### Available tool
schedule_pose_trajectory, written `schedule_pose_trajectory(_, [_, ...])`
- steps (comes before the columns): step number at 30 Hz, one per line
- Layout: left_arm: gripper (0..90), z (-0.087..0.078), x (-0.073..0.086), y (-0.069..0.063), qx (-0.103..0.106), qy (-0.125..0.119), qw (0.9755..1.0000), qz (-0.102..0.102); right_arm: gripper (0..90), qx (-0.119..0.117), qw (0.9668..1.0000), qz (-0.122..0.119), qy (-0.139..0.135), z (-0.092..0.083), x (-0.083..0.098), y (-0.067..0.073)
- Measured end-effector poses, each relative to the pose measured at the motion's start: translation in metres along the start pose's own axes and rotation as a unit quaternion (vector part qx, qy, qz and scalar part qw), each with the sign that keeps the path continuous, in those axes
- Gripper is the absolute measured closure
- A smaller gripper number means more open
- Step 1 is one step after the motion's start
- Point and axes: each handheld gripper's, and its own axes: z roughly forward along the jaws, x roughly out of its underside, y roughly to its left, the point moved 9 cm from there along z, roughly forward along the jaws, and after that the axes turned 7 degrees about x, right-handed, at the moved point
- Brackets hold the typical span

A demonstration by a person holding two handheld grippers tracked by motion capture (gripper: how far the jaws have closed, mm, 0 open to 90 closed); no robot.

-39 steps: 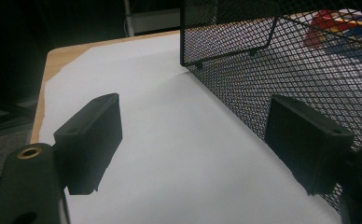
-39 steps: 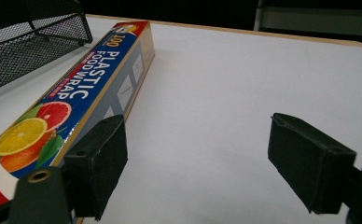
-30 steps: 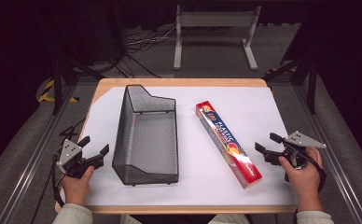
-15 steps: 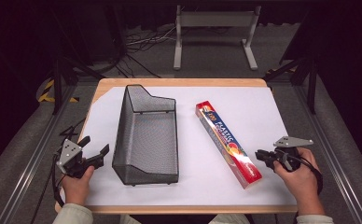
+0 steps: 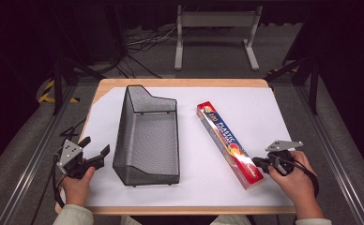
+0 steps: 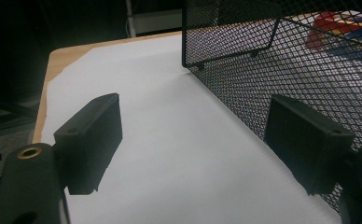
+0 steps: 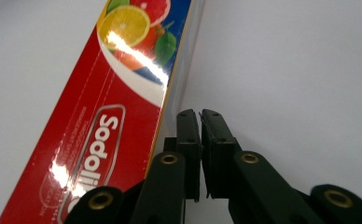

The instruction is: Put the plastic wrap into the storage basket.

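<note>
A long red and blue box of plastic wrap (image 5: 228,144) lies at an angle on the white sheet, right of centre. My right gripper (image 5: 256,161) sits just right of the box's near end, with its jaws pressed together and nothing between them. In the right gripper view the shut gripper (image 7: 199,114) lies alongside the box's (image 7: 100,116) right edge, close to it; I cannot tell if they touch. A black wire mesh basket (image 5: 124,126) stands left of centre. My left gripper (image 5: 95,145) rests open at the basket's left, its far jaw near the mesh wall (image 6: 309,70).
White paper (image 5: 246,108) covers the wooden table top. A metal stand (image 5: 215,21) and cables lie on the floor beyond the far edge. Dark frame rails run along both sides of the table.
The right gripper's jaws have gone from wide open to shut, and the hand has slid left toward the near end of the box. The left hand has not moved.
</note>
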Motion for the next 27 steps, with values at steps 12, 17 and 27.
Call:
schedule_pose_trajectory(12, [20.0,-0.002,0.001,-0.001,-0.005,0.003,1.0,0.0,78.5,0.008,0.9993,0.016,-0.033,-0.014,-0.045,0.006])
schedule_pose_trajectory(17, [20.0,-0.004,0.002,0.001,-0.006,0.002,1.0,-0.001,75.6,0.016,0.9995,0.021,-0.014,-0.018,-0.068,0.012])
schedule_pose_trajectory(27, [19.9,-0.004,0.003,0.002,-0.008,0.004,1.0,0.0,70.9,0.021,0.9978,0.038,0.05,-0.009,-0.098,0.018])
